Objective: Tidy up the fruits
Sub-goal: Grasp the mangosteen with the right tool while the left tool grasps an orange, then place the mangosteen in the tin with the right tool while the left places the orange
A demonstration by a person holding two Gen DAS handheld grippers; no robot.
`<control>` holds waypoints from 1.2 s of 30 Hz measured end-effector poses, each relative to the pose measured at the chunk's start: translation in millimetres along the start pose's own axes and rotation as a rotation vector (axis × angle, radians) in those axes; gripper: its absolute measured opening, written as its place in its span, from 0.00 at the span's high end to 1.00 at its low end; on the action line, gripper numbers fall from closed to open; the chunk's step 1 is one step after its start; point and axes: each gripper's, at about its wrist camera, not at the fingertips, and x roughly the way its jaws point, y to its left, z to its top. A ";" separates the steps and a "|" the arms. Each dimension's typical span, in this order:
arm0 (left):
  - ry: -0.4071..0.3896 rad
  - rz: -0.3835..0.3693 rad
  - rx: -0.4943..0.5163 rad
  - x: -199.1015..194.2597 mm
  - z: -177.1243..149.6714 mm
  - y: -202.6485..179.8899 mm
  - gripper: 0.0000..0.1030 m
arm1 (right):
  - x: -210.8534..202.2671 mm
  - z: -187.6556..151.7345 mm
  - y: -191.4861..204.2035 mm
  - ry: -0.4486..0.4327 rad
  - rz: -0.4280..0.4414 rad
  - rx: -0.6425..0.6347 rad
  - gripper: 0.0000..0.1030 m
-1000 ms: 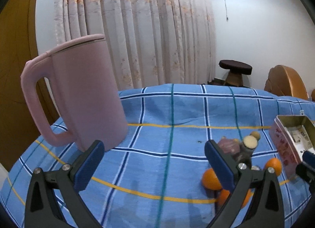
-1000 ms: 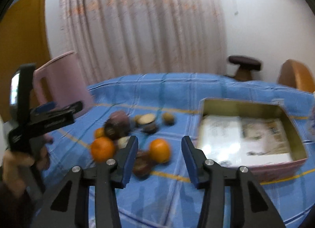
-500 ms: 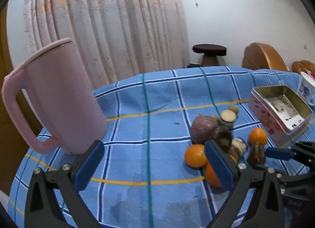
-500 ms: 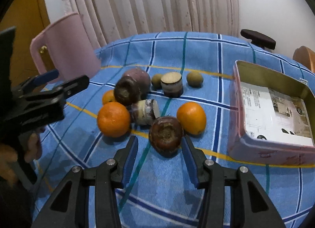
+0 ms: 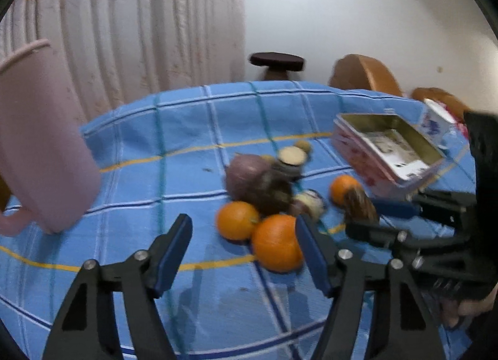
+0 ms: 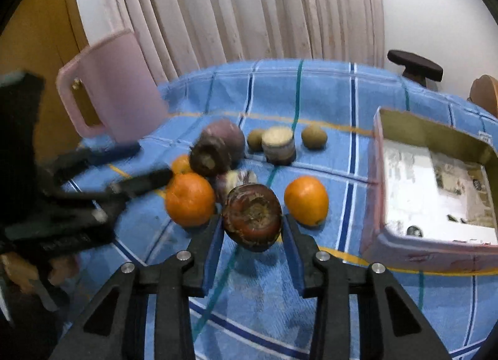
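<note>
A pile of fruit lies on the blue checked tablecloth (image 6: 326, 92): three oranges, dark brown and purple pieces, and small brown round fruits. My right gripper (image 6: 252, 227) has its fingers on both sides of a dark red-brown fruit (image 6: 252, 216), touching or nearly touching it on the cloth; it also shows in the left wrist view (image 5: 360, 204). An orange (image 6: 306, 200) lies right of it, another (image 6: 190, 199) left. My left gripper (image 5: 244, 254) is open and empty, hovering just before the nearest orange (image 5: 277, 246).
An open metal tin (image 6: 435, 235) with paper inside stands at the right; it also shows in the left wrist view (image 5: 389, 148). A tall pink jug (image 5: 40, 148) stands at the left. A curtain, a stool and wooden chairs are behind the table.
My right gripper moved forward and closed in around the dark red-brown fruit. My left gripper swung right toward the fruit pile and narrowed a little.
</note>
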 end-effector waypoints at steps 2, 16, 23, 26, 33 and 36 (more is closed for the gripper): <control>0.004 -0.036 0.005 1.4 -1.7 -5.9 0.32 | -16.6 3.1 -4.0 -0.049 -0.005 -0.002 0.61; 0.087 0.000 -0.046 42.0 -3.2 -24.4 0.51 | -42.1 11.4 -42.9 -0.123 -0.064 0.061 0.61; 0.102 0.008 -0.070 49.8 -5.4 -23.7 0.53 | -37.8 9.5 -38.2 -0.123 -0.078 0.046 0.61; 0.077 0.016 -0.076 45.1 -5.8 -22.4 0.53 | -38.9 10.0 -40.1 -0.135 -0.092 0.043 0.61; -0.074 0.003 -0.099 10.1 2.8 -26.8 0.53 | -61.1 14.5 -58.4 -0.205 -0.108 0.070 0.61; -0.164 0.001 -0.058 -2.6 11.1 -45.9 0.53 | -75.2 15.7 -74.7 -0.242 -0.172 0.064 0.61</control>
